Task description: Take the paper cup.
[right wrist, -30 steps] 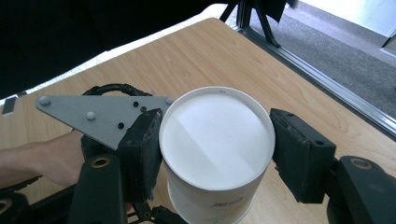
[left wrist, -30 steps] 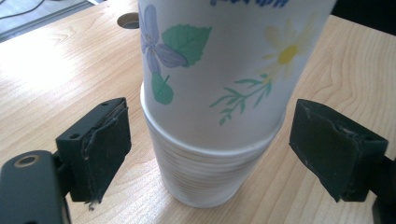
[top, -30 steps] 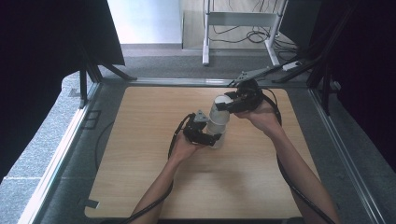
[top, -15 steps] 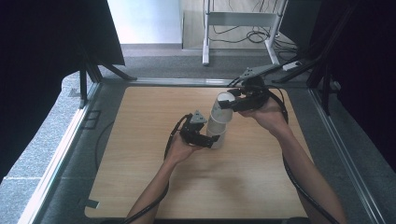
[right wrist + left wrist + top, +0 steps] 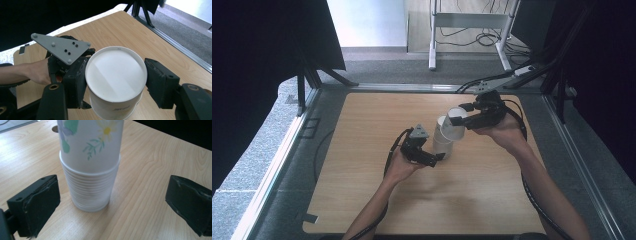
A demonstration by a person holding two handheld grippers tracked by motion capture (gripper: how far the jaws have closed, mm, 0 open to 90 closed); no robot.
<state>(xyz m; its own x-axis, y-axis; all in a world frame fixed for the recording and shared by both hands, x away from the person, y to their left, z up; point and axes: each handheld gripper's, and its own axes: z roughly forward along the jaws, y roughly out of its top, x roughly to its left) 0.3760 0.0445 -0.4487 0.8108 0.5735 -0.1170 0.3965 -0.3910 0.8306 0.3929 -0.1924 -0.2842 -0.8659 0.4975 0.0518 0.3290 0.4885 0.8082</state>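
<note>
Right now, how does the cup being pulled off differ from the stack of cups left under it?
The top cup is tilted and grasped by the right gripper, its jaws at the cup's sides; the stack stands upright on the table between the left gripper's open jaws, untouched. The top cup shows a flower print; the stack shows plain ribbed rims. Both are white paper cups.

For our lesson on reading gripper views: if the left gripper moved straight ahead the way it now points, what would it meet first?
Most likely the stack of paper cups, standing on the table directly ahead of the left gripper, whose jaws are open wide on either side of it.
</note>
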